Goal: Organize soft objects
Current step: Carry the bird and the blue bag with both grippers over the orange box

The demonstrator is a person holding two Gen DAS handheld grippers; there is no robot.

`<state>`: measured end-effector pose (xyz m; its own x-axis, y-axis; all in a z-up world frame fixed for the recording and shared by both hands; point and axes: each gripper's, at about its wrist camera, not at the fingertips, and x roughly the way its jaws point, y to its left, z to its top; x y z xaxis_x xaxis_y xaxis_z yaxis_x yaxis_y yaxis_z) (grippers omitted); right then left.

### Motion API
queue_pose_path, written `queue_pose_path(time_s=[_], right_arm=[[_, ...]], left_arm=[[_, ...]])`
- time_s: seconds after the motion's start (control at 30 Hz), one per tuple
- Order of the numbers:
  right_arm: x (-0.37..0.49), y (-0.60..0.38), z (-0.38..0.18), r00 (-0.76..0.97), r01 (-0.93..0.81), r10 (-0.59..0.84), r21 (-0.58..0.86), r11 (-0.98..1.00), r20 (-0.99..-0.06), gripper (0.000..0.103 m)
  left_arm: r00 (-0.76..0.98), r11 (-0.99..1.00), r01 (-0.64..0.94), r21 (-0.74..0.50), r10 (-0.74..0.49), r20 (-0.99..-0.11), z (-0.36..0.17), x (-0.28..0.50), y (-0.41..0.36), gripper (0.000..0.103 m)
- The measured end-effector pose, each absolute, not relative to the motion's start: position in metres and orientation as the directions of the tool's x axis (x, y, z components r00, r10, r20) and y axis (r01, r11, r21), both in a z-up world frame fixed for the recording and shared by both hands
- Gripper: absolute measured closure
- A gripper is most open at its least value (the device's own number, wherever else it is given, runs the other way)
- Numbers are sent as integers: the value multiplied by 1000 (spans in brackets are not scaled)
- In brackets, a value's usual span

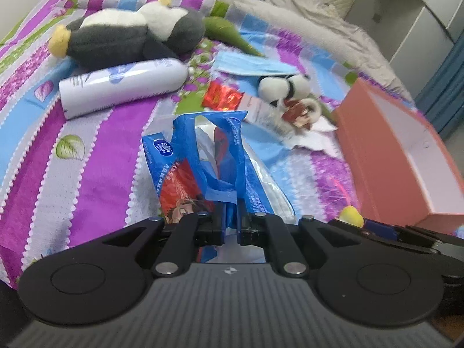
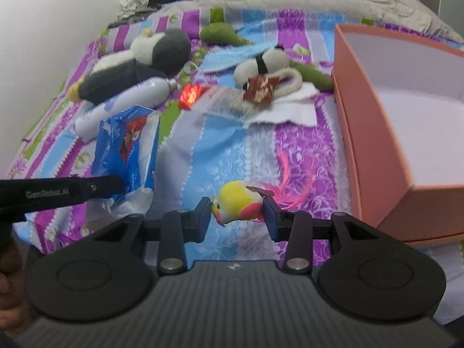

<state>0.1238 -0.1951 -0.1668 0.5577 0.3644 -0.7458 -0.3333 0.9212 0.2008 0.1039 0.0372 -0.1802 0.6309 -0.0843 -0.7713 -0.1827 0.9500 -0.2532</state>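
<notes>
While left fingers (image 1: 231, 217) pinch crinkled blue tissue bag (image 1: 203, 156), right fingers (image 2: 238, 213) clamp yellow-pink toy bird (image 2: 236, 203)

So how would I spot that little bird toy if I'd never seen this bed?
Start at the big pink box open on the striped bedspread. Just left of its near corner, the right gripper is clamped on the bird toy. It is the smallest toy here, yellow and white with pink tail feathers, unlike the grey penguin farther back.
</notes>
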Motion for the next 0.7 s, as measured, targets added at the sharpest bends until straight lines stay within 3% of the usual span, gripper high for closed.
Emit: queue_pose_path(time_s=[0.7], right_arm=[[76, -222, -58, 703, -365, 420, 216, 906, -574, 60]], left_arm=[[723, 955, -17, -297, -193, -664, -65, 52, 22, 95]])
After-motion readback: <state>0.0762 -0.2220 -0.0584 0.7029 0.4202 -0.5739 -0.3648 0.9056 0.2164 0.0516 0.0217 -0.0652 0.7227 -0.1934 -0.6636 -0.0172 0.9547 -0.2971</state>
